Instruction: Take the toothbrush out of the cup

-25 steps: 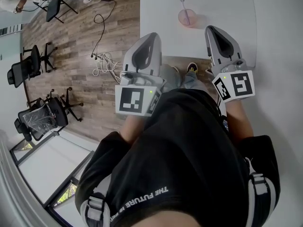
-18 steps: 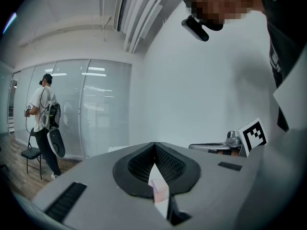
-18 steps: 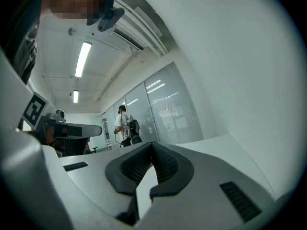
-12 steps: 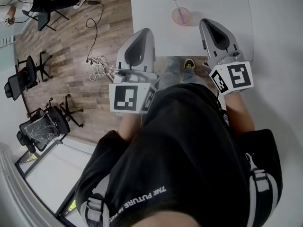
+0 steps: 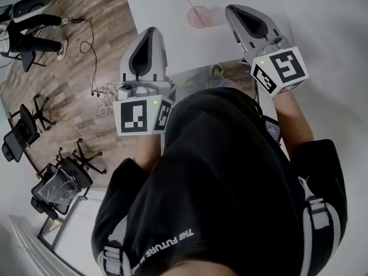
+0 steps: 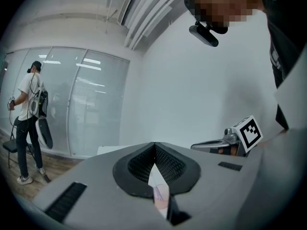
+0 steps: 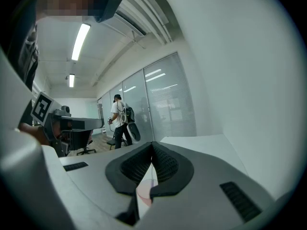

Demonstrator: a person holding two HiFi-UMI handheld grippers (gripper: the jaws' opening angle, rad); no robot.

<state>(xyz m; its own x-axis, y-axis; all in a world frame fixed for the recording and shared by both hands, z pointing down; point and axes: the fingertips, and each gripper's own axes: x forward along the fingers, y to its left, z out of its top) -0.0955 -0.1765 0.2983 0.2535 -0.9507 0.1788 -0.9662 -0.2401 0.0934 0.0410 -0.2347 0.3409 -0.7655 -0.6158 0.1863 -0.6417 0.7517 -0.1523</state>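
The left gripper and right gripper point forward, level and well apart. On each, the 2 jaws meet at the tips, gripping nothing.

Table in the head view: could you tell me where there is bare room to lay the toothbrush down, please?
The table is bare left of the cup, out to its left edge, and in the near strip before the cup. Right of the cup is tighter: the right gripper hangs over that part.
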